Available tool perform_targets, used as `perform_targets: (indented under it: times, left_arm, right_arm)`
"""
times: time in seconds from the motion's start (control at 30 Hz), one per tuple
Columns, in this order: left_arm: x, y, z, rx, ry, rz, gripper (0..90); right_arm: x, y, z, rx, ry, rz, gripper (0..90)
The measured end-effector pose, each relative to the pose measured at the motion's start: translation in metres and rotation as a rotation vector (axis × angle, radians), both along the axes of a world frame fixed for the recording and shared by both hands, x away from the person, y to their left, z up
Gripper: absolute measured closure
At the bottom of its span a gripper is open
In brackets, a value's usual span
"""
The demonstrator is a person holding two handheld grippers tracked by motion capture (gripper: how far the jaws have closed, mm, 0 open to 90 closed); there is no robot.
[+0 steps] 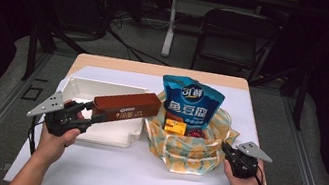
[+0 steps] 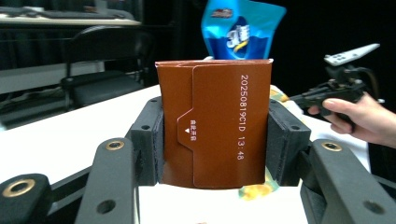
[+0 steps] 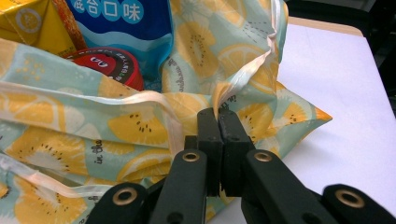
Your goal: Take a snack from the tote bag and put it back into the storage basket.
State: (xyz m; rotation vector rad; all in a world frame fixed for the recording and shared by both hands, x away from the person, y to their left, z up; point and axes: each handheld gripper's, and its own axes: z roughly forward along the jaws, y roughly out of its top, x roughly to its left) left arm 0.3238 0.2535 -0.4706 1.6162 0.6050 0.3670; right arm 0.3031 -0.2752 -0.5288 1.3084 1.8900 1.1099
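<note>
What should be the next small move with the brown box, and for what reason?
Probably carry the brown box further toward the fruit-print bag and lower it into the opening. The left gripper clamps the box above the white tray, while the right gripper pinches the bag's rim. A blue pouch and yellow carton are already inside.

We see open tabletop (image 1: 104,168) at six o'clock, between the two hands, where a gripper can pass freely. At twelve o'clock of it the white tray (image 1: 83,88) and the lemon-print bag (image 1: 192,150) stand just beside each other, leaving only a narrow gap. The brown box (image 1: 125,106) spans that gap above the tray's right rim. The upright blue pouch (image 1: 192,102) blocks the bag's far side.
</note>
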Motion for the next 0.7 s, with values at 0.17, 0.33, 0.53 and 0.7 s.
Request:
perform_targets:
  times: [0.17,0.33,0.53,0.7]
  left_arm:
    - [0.003,0.011,-0.01,0.001,0.023,0.024,48.4]
    - [0.005,0.018,-0.016,-0.01,0.033,0.055,48.3]
    - [0.008,0.026,-0.029,-0.02,0.062,0.086,48.3]
    - [0.01,0.029,-0.041,0.006,0.086,0.116,48.3]
  right_arm:
    - [0.0,-0.001,-0.001,0.0,0.0,-0.006,89.6]
    - [0.0,-0.002,0.0,-0.002,0.004,-0.002,89.6]
    - [0.0,-0.003,-0.001,0.008,-0.002,-0.005,89.6]
    - [0.0,-0.003,0.0,-0.001,0.0,-0.002,89.6]
